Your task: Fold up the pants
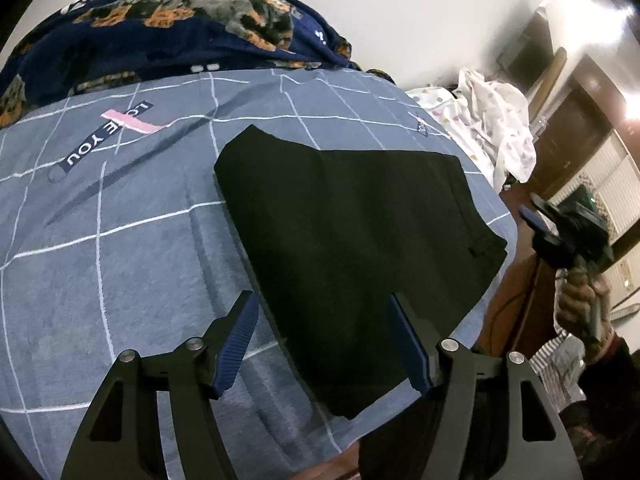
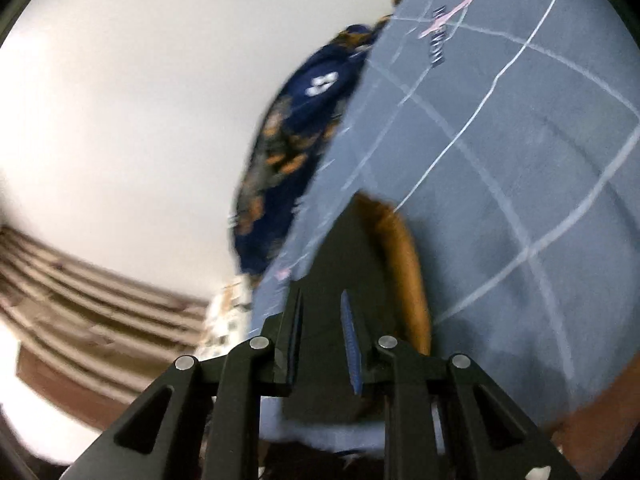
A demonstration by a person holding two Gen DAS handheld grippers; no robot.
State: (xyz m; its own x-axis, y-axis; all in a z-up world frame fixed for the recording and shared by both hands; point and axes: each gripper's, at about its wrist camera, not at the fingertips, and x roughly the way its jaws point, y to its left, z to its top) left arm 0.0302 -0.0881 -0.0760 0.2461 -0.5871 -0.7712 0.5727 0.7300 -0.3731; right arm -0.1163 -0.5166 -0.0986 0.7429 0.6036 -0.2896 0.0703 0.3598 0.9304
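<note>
Black pants (image 1: 352,240) lie folded flat on a blue checked bedsheet (image 1: 120,248), near the bed's right edge. My left gripper (image 1: 324,304) is open and empty, hovering over the near end of the pants. My right gripper (image 1: 538,210) shows at the far right of the left wrist view, held in a hand off the bed's edge. In the right wrist view, which is blurred, the right gripper (image 2: 322,300) has its jaws partly open and empty, pointing at the dark pants (image 2: 340,248) and a brown strip (image 2: 404,264) on the sheet (image 2: 500,160).
A navy blanket with orange and grey print (image 1: 160,36) is bunched at the head of the bed. A white dotted cloth (image 1: 492,124) lies past the bed's right edge. A pale wall (image 2: 140,120) and wooden furniture (image 1: 576,120) stand beyond.
</note>
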